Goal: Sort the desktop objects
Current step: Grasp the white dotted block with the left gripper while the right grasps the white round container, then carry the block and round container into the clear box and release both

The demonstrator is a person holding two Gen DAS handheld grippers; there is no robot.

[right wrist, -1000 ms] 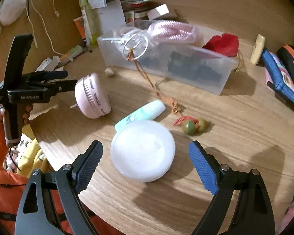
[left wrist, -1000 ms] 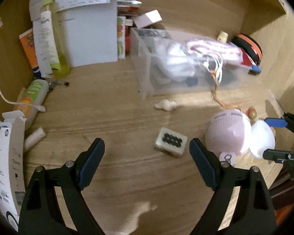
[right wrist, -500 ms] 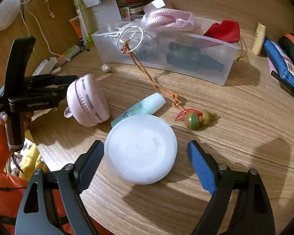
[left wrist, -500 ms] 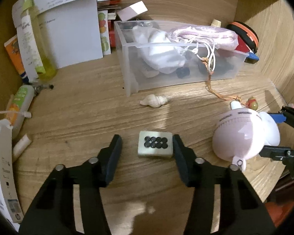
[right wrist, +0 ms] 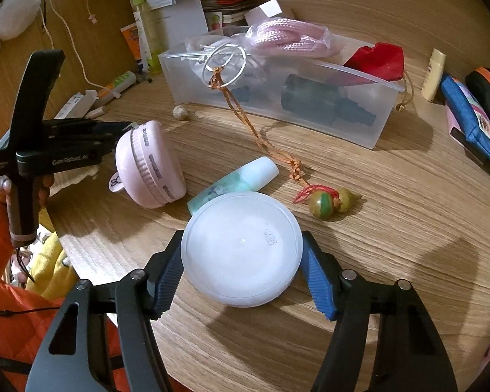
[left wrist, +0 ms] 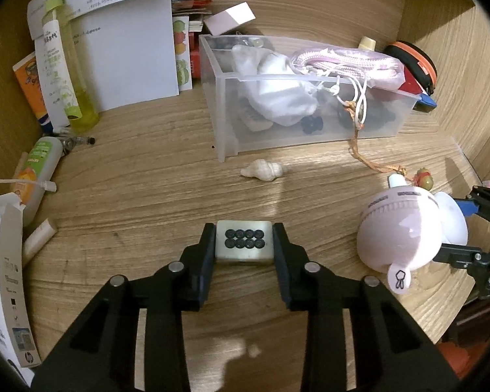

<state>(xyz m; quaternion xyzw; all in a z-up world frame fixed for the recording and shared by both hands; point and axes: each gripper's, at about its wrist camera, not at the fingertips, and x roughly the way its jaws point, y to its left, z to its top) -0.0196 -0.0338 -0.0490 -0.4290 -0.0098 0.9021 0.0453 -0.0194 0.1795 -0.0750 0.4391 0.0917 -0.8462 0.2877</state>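
Left wrist view shows the left gripper (left wrist: 244, 245) closing on a small white tile (left wrist: 244, 241) with black dots, pads touching both its sides on the tabletop (left wrist: 147, 189). Right wrist view shows the right gripper (right wrist: 241, 271) closing around a round white lid (right wrist: 241, 248), which lies beside a pink case (right wrist: 150, 166).

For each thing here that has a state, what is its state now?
left gripper: closing, pads against the mahjong tile
right gripper: closing around the white round lid
clear bin: open top, full
pink round case: tipped on its edge
seashell: lying loose
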